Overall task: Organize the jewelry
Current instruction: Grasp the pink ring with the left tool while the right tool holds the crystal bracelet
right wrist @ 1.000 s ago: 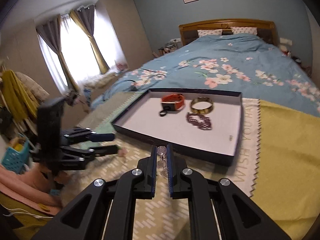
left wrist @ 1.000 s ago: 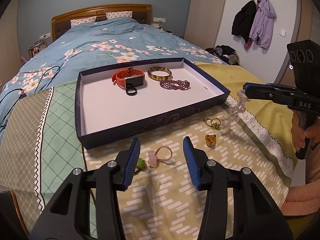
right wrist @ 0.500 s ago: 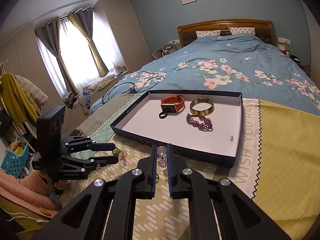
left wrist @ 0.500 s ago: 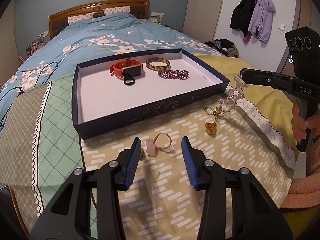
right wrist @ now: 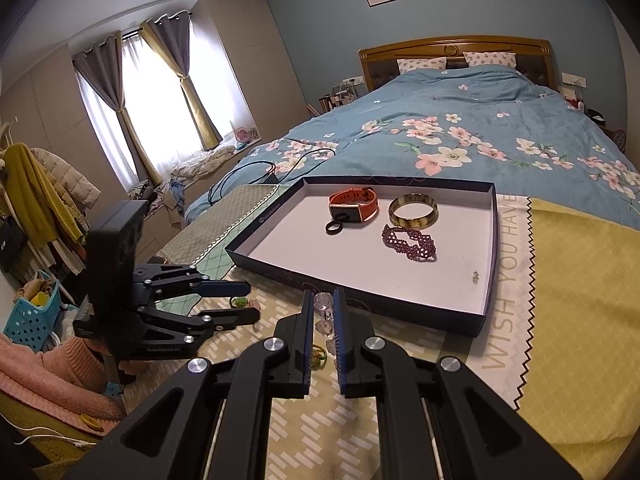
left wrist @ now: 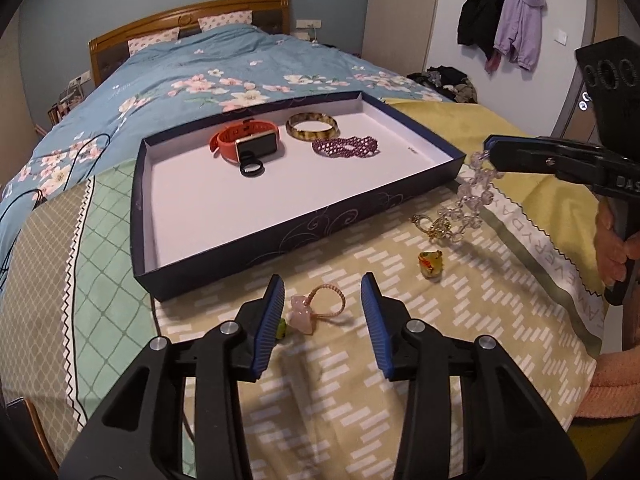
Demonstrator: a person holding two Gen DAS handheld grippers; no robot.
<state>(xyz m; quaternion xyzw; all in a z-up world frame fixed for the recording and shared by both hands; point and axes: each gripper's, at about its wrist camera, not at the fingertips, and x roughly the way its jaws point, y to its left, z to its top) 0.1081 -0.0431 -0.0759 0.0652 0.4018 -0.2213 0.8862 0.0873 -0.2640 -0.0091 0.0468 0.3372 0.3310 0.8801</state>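
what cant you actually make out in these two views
- Small green piece: left wrist view, mostly behind the left tool's blue pad.
- Clear bead bracelet: right wrist view, only slivers show between the shut right tool.
- Tiny speck in the dark blue tray: too small to identify.

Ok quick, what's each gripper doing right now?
Left gripper: open, holding nothing, around the pink ring.
Right gripper: closed on the clear bead bracelet.
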